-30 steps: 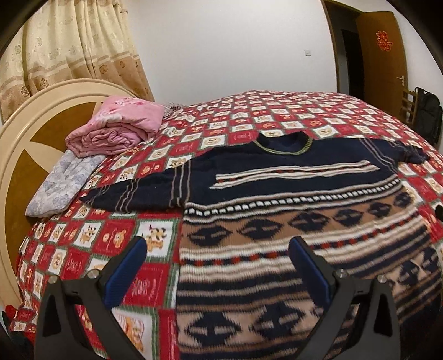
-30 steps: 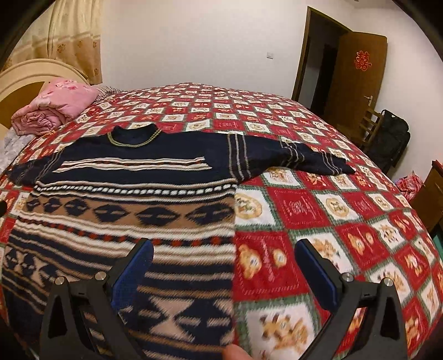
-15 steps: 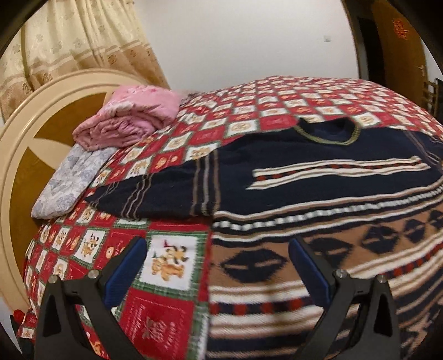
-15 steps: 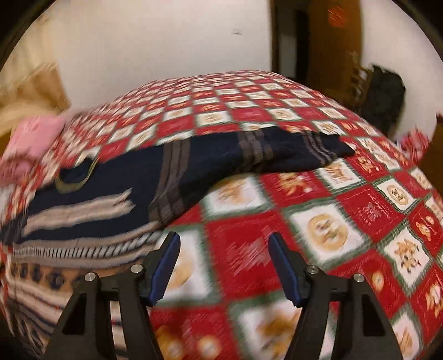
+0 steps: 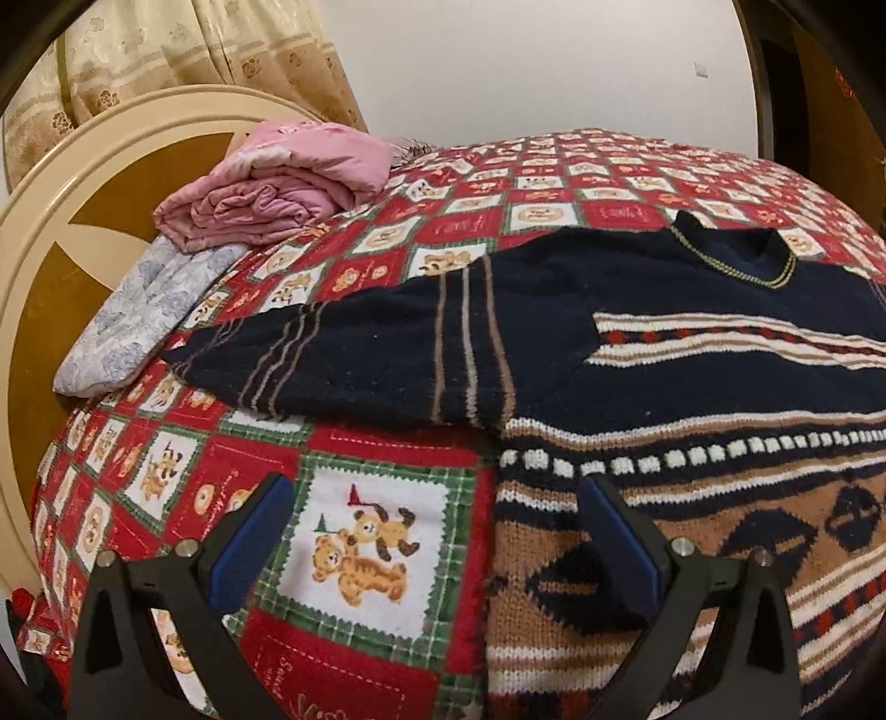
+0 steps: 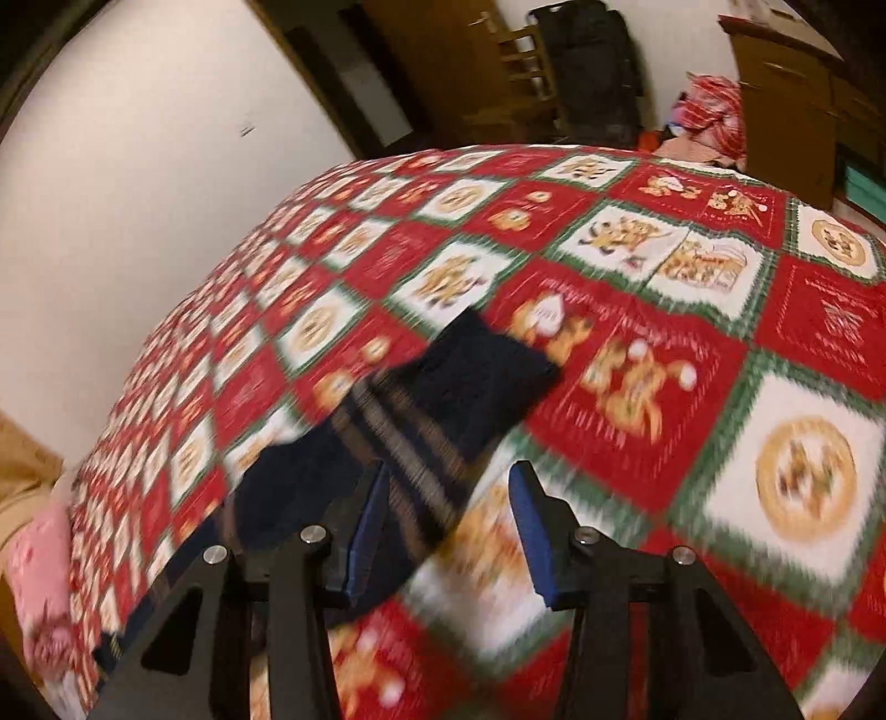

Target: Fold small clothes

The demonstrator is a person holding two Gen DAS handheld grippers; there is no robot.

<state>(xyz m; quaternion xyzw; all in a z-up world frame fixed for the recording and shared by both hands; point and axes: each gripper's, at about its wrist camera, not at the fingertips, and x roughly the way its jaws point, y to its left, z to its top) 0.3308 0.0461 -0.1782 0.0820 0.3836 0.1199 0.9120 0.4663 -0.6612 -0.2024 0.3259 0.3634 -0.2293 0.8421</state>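
Note:
A navy, brown and white patterned sweater lies flat on the bed, its left sleeve stretched out to the left. My left gripper is open and empty, low over the sweater's left side edge below that sleeve. In the blurred right wrist view the sweater's right sleeve ends at a dark cuff. My right gripper is open, narrower than the left, with its left finger over the sleeve and nothing held.
The bed has a red, green and white bear-print quilt. A folded pink blanket and a grey floral pillow lie by the headboard. A wooden chair and cabinet stand beyond the bed.
My left gripper moved left and forward toward the left sleeve. My right gripper swung right along the right sleeve to its cuff, tilted, and narrowed its jaws.

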